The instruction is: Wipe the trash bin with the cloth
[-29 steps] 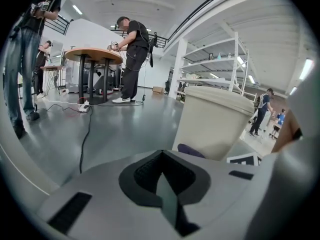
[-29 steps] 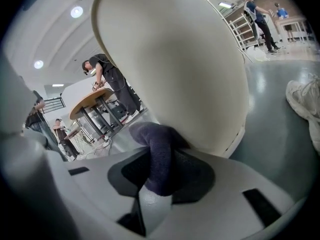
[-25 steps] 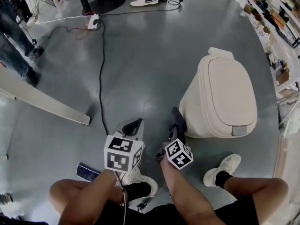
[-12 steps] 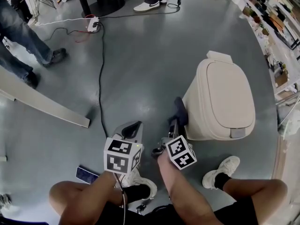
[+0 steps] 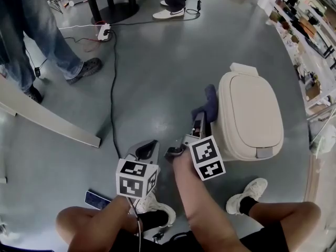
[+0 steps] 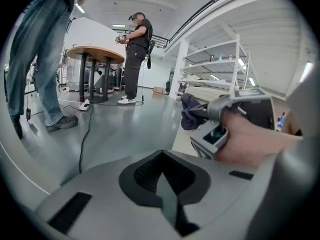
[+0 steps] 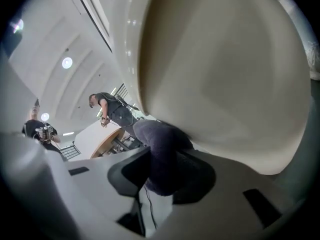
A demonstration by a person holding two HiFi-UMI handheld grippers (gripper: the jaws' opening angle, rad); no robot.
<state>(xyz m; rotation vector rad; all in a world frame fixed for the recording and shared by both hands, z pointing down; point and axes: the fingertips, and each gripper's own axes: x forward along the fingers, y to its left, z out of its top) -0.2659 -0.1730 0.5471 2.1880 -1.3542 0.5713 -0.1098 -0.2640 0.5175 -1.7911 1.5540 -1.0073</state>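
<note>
A cream trash bin (image 5: 247, 117) with its lid down stands on the grey floor at the right. My right gripper (image 5: 202, 115) is shut on a dark blue cloth (image 5: 210, 101), which is pressed against the bin's left side near the lid rim. In the right gripper view the cloth (image 7: 160, 149) bulges between the jaws (image 7: 160, 171), right under the bin's curved wall (image 7: 225, 74). My left gripper (image 5: 147, 150) hovers low over the floor to the left of the bin, apart from it. Its jaws (image 6: 161, 171) meet with nothing between them, and beyond them the cloth (image 6: 190, 111) shows.
A black cable (image 5: 112, 88) runs from a power strip (image 5: 103, 31) down the floor towards me. A phone (image 5: 97, 196) lies by my left knee. A person's legs (image 5: 58, 51) and a pale board (image 5: 47, 119) are at the left, shelves (image 5: 310, 30) at the right.
My right gripper has carried the cloth up and away along the bin's left side, towards the lid rim. The person at the left has stepped closer. The left gripper has hardly moved.
</note>
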